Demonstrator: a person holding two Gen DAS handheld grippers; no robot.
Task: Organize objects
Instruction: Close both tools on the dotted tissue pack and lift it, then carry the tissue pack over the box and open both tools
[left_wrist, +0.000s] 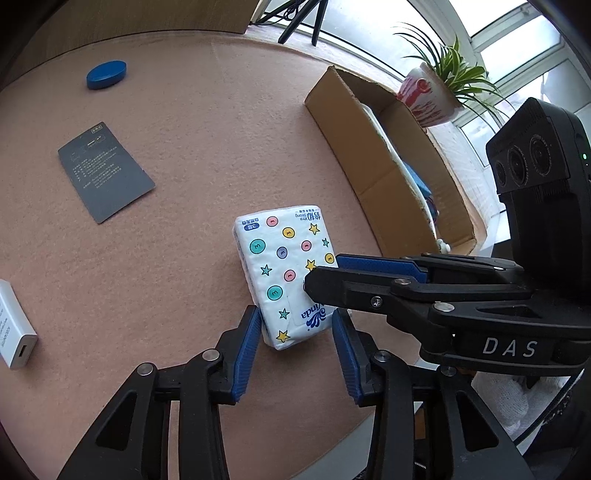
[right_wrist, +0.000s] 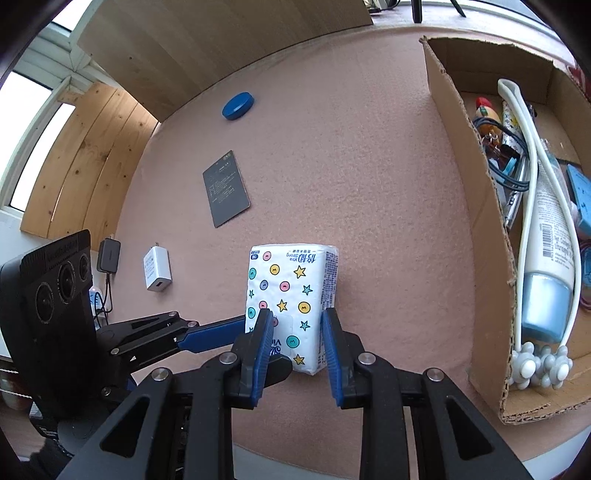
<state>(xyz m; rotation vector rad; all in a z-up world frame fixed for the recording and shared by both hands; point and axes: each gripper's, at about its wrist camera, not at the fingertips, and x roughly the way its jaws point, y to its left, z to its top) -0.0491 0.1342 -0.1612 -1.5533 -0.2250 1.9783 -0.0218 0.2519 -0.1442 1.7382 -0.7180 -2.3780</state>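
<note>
left gripper (left_wrist: 295, 325) at 6 o'clock in its own view: jaws spread, straddling the near end of the tissue pack (left_wrist: 284, 273); the left pad looks just against the pack's edge, the right pad stands a little apart. not clamped. right gripper (right_wrist: 293, 325) also spread, its jaws to either side of the pack's near corner; contact cannot be confirmed. from the left wrist view the right tool reaches in from 3 o'clock, over the pack.

tissue pack lies flat on the pink felt mat (right_wrist: 369, 147), near centre, outside the box.

judgement: task partly done. the cardboard box (right_wrist: 480, 229) at 2–3 o'clock already holds several things: a white massage roller (right_wrist: 532, 206), a lotion tube (right_wrist: 550, 236), a tangle of dark cable (right_wrist: 498, 147), a blue flat piece (right_wrist: 580, 192); smaller items deeper in are unclear.

left on the mat: tissue pack, then the white charger (right_wrist: 157, 267) at 9 o'clock, dark grey card (right_wrist: 226, 188) at 11 o'clock, blue lid (right_wrist: 238, 105) farthest, at 11–12 o'clock. a black adapter (right_wrist: 108, 254) sits off the mat edge; whether it counts, cannot tell.
</note>
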